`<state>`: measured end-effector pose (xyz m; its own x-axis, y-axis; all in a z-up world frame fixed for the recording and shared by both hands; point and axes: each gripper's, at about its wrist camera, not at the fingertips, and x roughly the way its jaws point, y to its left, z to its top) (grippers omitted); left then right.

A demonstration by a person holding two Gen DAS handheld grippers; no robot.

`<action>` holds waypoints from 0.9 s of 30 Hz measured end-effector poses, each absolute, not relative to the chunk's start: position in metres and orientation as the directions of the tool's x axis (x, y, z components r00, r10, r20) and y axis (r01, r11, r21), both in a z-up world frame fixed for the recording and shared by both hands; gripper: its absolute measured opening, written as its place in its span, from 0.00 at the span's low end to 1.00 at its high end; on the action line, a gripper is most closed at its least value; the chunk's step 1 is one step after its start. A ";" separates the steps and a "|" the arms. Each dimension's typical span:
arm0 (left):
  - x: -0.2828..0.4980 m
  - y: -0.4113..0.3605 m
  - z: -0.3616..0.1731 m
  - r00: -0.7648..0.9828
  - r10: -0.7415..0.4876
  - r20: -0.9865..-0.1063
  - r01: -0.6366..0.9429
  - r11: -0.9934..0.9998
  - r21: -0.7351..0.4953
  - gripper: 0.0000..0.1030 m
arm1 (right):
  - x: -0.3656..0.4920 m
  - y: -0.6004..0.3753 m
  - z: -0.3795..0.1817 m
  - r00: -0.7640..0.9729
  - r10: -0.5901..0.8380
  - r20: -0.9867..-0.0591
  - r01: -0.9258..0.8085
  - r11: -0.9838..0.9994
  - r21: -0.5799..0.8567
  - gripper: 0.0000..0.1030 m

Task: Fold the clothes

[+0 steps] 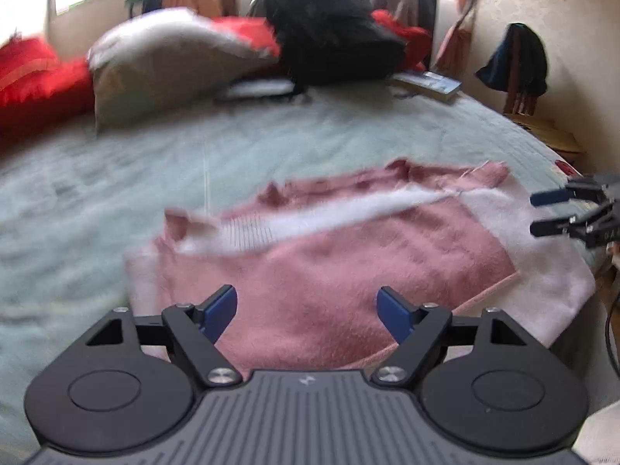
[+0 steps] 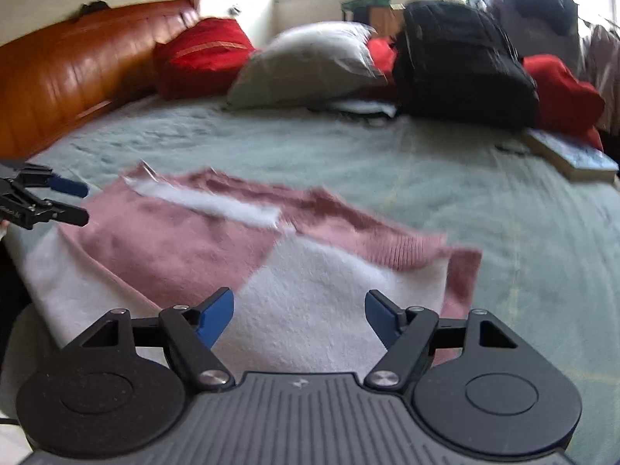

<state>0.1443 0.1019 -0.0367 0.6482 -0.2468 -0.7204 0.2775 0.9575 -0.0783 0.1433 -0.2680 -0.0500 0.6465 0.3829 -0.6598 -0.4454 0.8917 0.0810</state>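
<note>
A pink-and-white sweater (image 1: 321,255) lies partly folded on the pale green bedspread (image 1: 116,178) of a bed, near the bed's front edge, as we hold a pair of tongs above it in each hand. Our left tongs (image 1: 308,312) stand released, the blue pads spread wide over the pink panel with nothing between them. Our right tongs (image 2: 298,316) are likewise released, jaws apart above the white panel of the sweater (image 2: 310,283), gripping nothing. From the left wrist view we see the right tongs (image 1: 542,213) at the sweater's far right edge, also spread; from the right wrist view the left tongs (image 2: 73,203) show at the left edge of the garment.

A pink band with a ribbed hem is folded across the sweater's upper part, and a strip of white shows along it. Both views are blurred.

At the far side of the bed sit a grey-white pillow (image 1: 166,58), red cushions (image 1: 35,73), a black backpack (image 1: 333,35) and a book (image 1: 430,83) lying flat on the bedspread (image 2: 348,155). From the right wrist view an orange-brown headboard (image 2: 66,66) runs along the left, with the pillow (image 2: 306,62), backpack (image 2: 465,62) and book (image 2: 573,155) well apart from the garment. A chair draped with dark clothing (image 1: 519,58) stands by the wall.
</note>
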 end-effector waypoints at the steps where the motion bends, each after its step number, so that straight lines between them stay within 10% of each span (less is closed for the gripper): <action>1: 0.147 0.106 -0.047 0.636 -0.241 -0.733 0.251 0.963 -0.099 0.78 | 0.146 -0.270 -0.060 0.647 0.353 -0.676 -0.415 0.907 0.076 0.78; 27: 0.197 0.112 -0.037 0.693 -0.140 -0.707 0.054 0.988 -0.142 0.88 | 0.218 -0.246 -0.042 0.688 0.334 -0.645 -0.295 0.940 0.172 0.97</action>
<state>0.1967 0.1124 -0.0371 0.6930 -0.1398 -0.7072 0.0544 0.9884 -0.1422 0.2183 -0.2456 -0.0417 0.6878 0.3339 -0.6445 -0.2952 0.9399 0.1718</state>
